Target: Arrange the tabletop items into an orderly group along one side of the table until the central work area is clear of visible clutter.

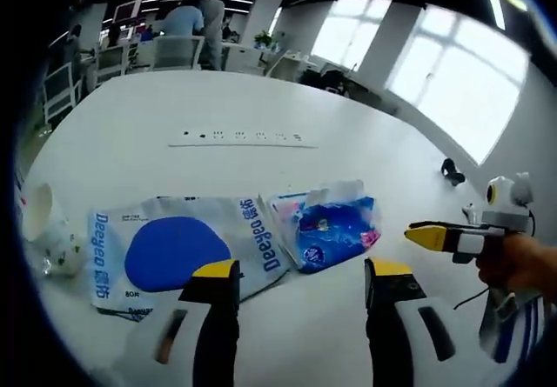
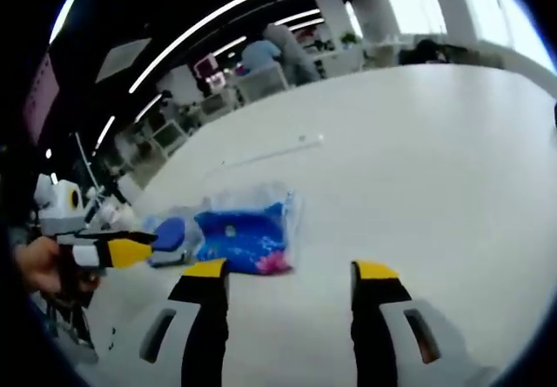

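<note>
Two grippers, left and right, jaws apart, nothing held. Wipes pack, blue pouch mid-table. Risk: thin film slips from pinch.

I see a broad white table running far ahead of me; a strip of sockets is set into its top, midway out; beyond its far edge stand white chairs and desks with monitors, where a person stands with back turned; a small green plant sits near a white pillar at the far end; large bright windows fill the right wall and wash that side with daylight; long ceiling light strips curve overhead against a dark ceiling; in the right gripper view more chairs and desks crowd the far left.
</note>
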A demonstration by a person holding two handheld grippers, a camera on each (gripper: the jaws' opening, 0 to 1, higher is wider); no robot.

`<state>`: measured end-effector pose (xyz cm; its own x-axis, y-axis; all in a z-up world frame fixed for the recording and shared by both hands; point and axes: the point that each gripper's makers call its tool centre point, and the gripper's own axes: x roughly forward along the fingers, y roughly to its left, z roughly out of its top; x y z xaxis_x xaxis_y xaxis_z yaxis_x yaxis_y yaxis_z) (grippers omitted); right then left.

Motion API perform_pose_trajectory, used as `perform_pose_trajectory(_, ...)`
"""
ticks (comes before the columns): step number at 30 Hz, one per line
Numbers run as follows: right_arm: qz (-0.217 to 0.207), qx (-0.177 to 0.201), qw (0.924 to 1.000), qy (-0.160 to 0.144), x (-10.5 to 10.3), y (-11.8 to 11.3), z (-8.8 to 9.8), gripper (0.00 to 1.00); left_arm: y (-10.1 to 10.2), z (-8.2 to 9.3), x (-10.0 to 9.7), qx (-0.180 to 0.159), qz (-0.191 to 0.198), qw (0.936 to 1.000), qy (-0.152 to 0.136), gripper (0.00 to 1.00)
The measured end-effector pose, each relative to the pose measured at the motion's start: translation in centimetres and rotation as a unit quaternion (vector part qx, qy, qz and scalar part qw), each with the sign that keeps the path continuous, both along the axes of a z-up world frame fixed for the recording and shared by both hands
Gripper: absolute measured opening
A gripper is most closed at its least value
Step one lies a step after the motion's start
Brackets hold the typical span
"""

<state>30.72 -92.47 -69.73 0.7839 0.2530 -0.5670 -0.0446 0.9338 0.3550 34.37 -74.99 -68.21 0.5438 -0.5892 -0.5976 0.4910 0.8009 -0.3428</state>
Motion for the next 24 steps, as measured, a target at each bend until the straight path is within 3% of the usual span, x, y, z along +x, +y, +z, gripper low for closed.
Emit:
perform_pose_trajectory(12, 0.034, -0.024, 0.9986, -0.031, -2.4, 0.9, 1.1, 0.67, 0.6, 0.5, -3.3, -0.01, -0.03, 0.9992, -0.023, 0.67)
perform_pose_trajectory(24, 0.047, -0.028, 0.998, -0.033, -5.3, 1.6, 1.2, 0.75, 2.5, 0.9, -5.8, -0.023, -0.031, 0.9987, -0.034, 0.77)
